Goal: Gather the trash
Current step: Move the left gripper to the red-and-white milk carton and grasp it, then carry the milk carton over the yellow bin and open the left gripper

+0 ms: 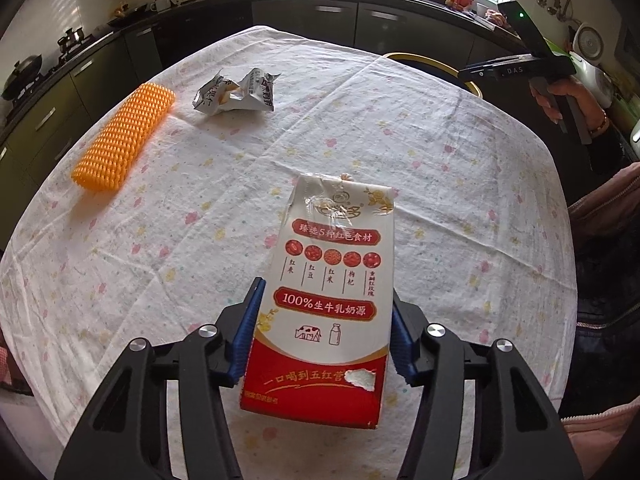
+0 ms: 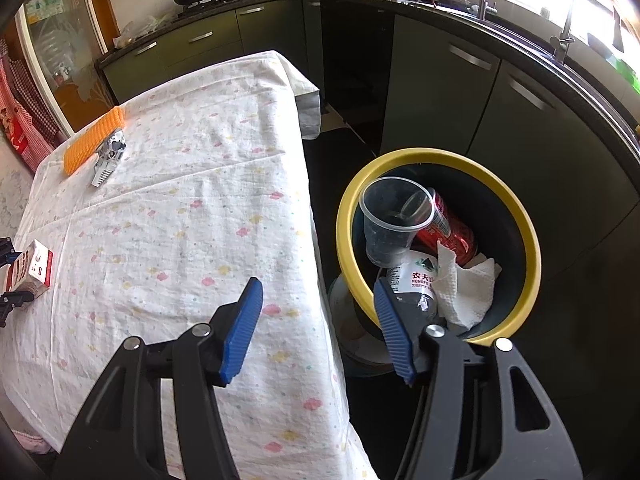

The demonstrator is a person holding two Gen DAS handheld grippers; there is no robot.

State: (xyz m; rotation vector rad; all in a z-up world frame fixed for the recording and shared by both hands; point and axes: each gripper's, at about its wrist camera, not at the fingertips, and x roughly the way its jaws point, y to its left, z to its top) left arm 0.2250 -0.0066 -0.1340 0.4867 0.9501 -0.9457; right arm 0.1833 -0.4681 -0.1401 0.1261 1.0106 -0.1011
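Note:
My left gripper [image 1: 326,300] is shut on a red and white milk carton [image 1: 334,280], held above the table's near side; the carton also shows at the left edge of the right wrist view [image 2: 34,266]. A crumpled silver snack wrapper [image 1: 236,94] lies at the far left of the table, also visible in the right wrist view [image 2: 108,154]. My right gripper [image 2: 318,300] is open and empty, over the table's right edge beside a yellow-rimmed trash bin [image 2: 528,240]. The bin holds a clear plastic cup [image 2: 390,220], a red can [image 2: 450,232], a water bottle [image 2: 412,284] and paper towel [image 2: 466,284].
An orange spiky mat [image 1: 124,138] lies left of the wrapper. The table wears a white floral cloth [image 1: 440,168]. Dark kitchen cabinets [image 2: 440,80] run behind the table and bin. The right hand-held gripper shows at the far right of the left wrist view [image 1: 520,64].

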